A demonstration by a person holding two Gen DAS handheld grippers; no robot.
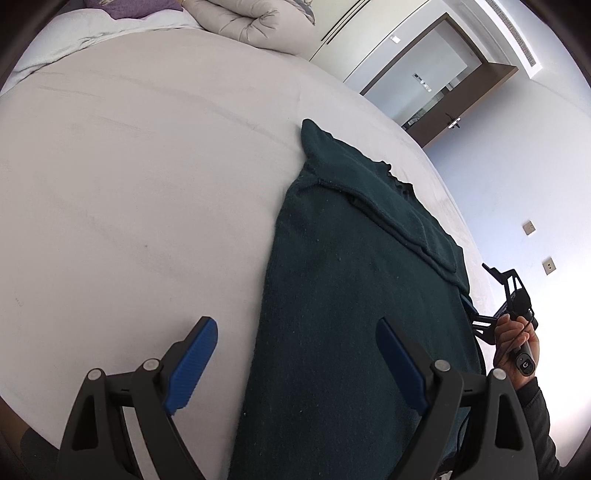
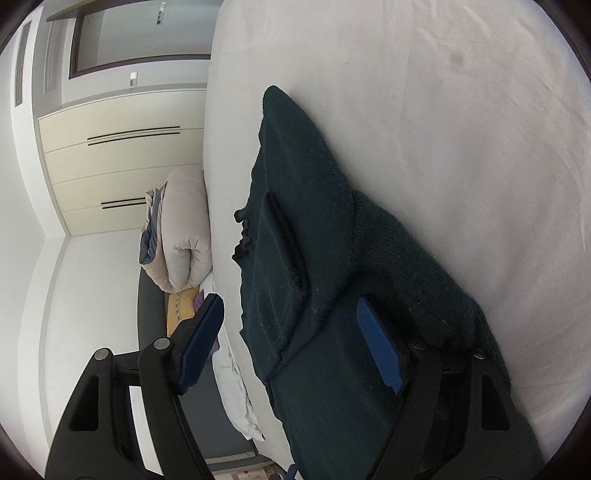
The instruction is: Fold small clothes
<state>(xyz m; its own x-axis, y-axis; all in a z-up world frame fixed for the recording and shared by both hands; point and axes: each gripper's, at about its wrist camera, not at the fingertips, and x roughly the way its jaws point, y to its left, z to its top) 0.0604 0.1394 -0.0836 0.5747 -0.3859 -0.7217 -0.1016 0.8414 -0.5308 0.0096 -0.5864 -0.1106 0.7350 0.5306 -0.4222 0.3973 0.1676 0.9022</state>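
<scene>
Nearest in the left wrist view: left hand-held gripper (image 1: 295, 363), blue pads (image 1: 195, 363) spread wide, pinching nothing. One pad over bare sheet, the other over the near end of the sweater (image 1: 332, 295); contact with the knit cannot be told.

Nearest in the right wrist view: right hand-held gripper (image 2: 291, 347), also spread and empty. One blue pad (image 2: 378, 350) lying against the sweater (image 2: 314, 258), with knit bunched close around that finger; the other pad off the sweater's edge, over the bed's side.

Beside the sweater's near right edge in the left view: a hand (image 1: 513, 339) wrapped round the handle of the right gripper, dark sleeve behind it.

Sweater itself: dark green knit, flat on the bed (image 1: 129, 166), lengthwise away from both grippers, a sleeve folded across its body, one corner pointing to the bed's far end.

Beyond the sweater: bare pale sheet, then a rolled duvet (image 1: 251, 20) and a purple cloth (image 1: 136, 7) at the bed's far end.

Past the bed: wardrobe (image 2: 122, 155) and a door (image 1: 436, 81).

No containers in view.
</scene>
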